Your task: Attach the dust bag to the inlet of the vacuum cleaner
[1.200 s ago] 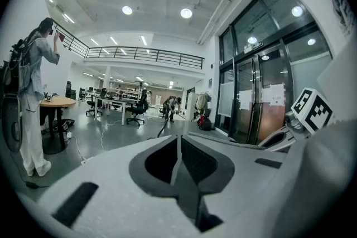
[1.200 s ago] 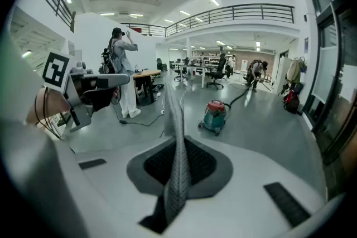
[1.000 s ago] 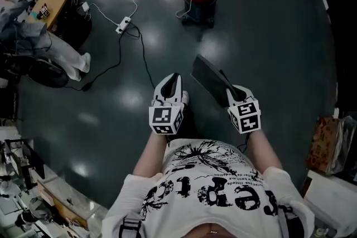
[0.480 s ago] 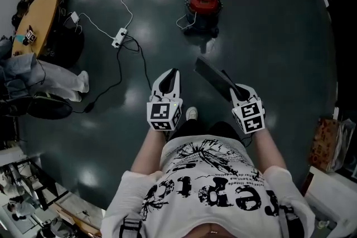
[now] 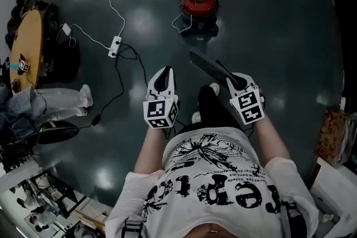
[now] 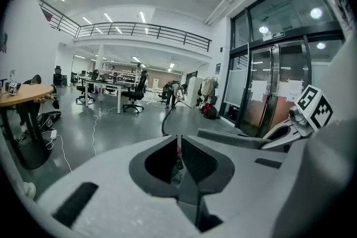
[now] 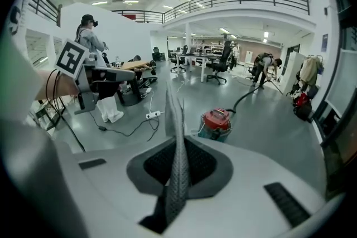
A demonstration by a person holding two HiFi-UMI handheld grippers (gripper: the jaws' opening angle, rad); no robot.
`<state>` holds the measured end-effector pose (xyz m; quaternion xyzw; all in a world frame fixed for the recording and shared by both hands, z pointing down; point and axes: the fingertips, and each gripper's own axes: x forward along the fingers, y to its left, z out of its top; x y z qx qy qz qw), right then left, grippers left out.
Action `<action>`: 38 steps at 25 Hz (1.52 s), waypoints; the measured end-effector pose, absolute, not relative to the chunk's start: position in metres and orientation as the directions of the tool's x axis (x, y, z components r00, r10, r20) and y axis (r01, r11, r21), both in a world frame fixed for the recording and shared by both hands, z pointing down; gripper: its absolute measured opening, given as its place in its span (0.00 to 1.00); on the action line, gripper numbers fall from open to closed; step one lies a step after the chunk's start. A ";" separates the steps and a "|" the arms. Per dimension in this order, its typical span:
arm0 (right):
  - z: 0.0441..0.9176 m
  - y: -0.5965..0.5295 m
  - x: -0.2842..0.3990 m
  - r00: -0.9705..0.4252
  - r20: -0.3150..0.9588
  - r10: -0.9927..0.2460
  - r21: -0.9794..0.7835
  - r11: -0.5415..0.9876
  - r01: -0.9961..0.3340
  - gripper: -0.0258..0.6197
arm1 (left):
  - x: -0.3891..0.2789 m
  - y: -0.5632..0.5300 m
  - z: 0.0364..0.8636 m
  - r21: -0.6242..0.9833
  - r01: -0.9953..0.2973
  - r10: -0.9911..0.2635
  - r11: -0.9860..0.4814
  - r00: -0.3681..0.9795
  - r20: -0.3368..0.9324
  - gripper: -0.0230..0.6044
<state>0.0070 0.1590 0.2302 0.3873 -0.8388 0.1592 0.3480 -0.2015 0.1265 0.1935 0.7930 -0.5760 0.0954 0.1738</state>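
Open office, desks (image 6: 103, 83), swivel chairs (image 6: 134, 98), mezzanine (image 6: 139, 29)

No legible text, shirt lettering (image 5: 223, 195) unreadable

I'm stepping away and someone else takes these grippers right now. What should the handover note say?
Left gripper: jaws shut, nothing between them.
Right gripper: jaws shut on the flat grey dust bag, which sticks out ahead.
Vacuum cleaner: red, on the floor ahead, well apart from both grippers.
Done: bag is in hand.
Left: get to the vacuum, find its inlet (not discernible from here), fit the bag onto it.
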 end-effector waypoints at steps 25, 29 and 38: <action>0.512 -0.109 0.008 -0.578 0.697 -0.425 0.049 0.832 -0.552 0.07 | -0.158 -0.231 0.441 0.021 -0.854 -0.813 -0.520 0.503 0.294 0.04; 0.594 -0.132 0.009 -0.588 0.691 -0.419 0.090 0.858 -0.506 0.07 | -0.145 -0.261 0.529 -0.081 -0.809 -0.783 -0.582 0.531 0.323 0.04; 0.673 -0.153 0.011 -0.609 0.668 -0.428 0.156 0.880 -0.448 0.07 | -0.110 -0.301 0.592 -0.260 -0.732 -0.775 -0.630 0.567 0.279 0.04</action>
